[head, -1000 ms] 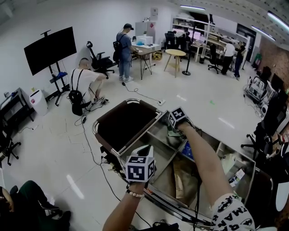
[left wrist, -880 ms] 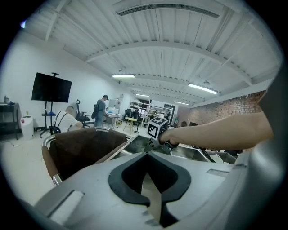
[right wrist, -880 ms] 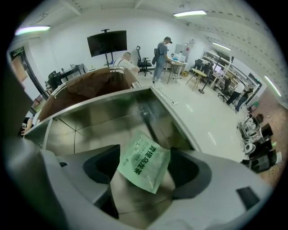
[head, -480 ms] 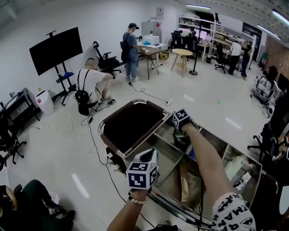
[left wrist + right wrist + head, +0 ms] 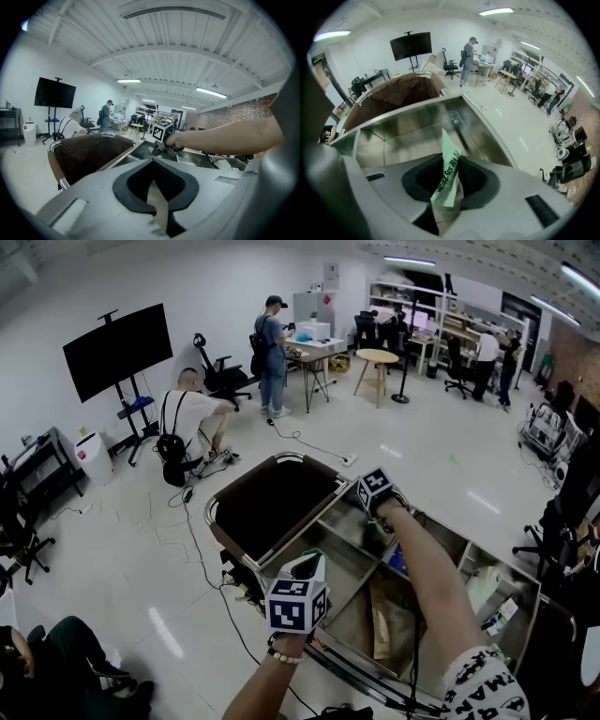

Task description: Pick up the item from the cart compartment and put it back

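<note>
My right gripper (image 5: pixel 382 519) reaches steeply down into the far compartment of the steel cart (image 5: pixel 323 514). In the right gripper view a thin green printed packet (image 5: pixel 449 172) stands upright between the jaws of the right gripper (image 5: pixel 446 194). They have just been closing and now pinch its lower end, above the compartment's shiny floor (image 5: pixel 403 140). My left gripper (image 5: pixel 306 564) hangs over the cart's near rail, pointing across it. Seen along its own jaws, the left gripper (image 5: pixel 160 208) is shut with nothing in it, and it looks toward the right hand.
A brown fabric bin (image 5: pixel 270 498) fills the cart's left end. Nearer compartments hold a brown paper bag (image 5: pixel 382 610) and a blue item (image 5: pixel 394 561). Cables trail on the floor. A seated person (image 5: pixel 192 416), a standing person (image 5: pixel 272 348) and a TV stand (image 5: pixel 117 348) are farther off.
The right gripper dipped a little deeper into the far compartment and came back to about the same height. The left gripper has stayed where it was.
</note>
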